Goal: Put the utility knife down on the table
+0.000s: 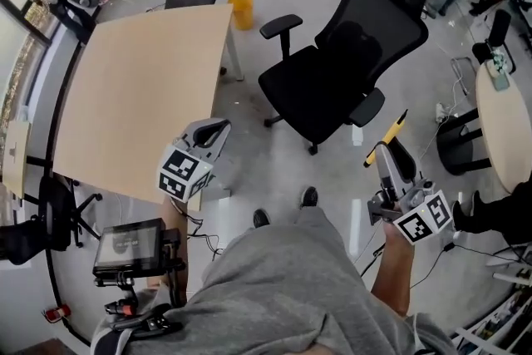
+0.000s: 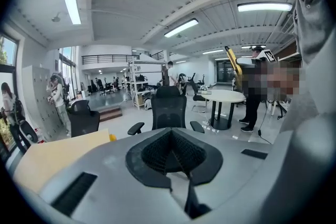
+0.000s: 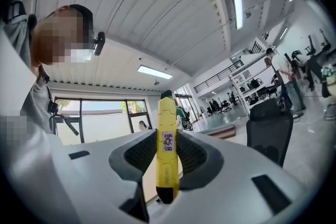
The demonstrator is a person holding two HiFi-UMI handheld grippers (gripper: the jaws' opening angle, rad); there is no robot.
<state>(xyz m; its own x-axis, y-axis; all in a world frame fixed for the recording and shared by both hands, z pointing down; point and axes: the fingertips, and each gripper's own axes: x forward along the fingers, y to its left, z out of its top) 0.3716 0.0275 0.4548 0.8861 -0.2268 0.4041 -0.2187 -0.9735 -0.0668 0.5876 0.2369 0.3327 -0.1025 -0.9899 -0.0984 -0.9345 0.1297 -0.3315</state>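
Note:
A yellow utility knife with a black tip sticks up and out from my right gripper, which is shut on it. This gripper is held over the floor to the right of the person's legs, well away from the wooden table. In the right gripper view the knife stands upright between the dark pads, a small label on its body. My left gripper hovers by the table's near right corner. Its jaws are shut with nothing between them.
A black office chair stands on the floor between the table and my right gripper. A yellow bin sits beyond the table's far corner. A round table is at the right edge, and a small monitor rig at lower left.

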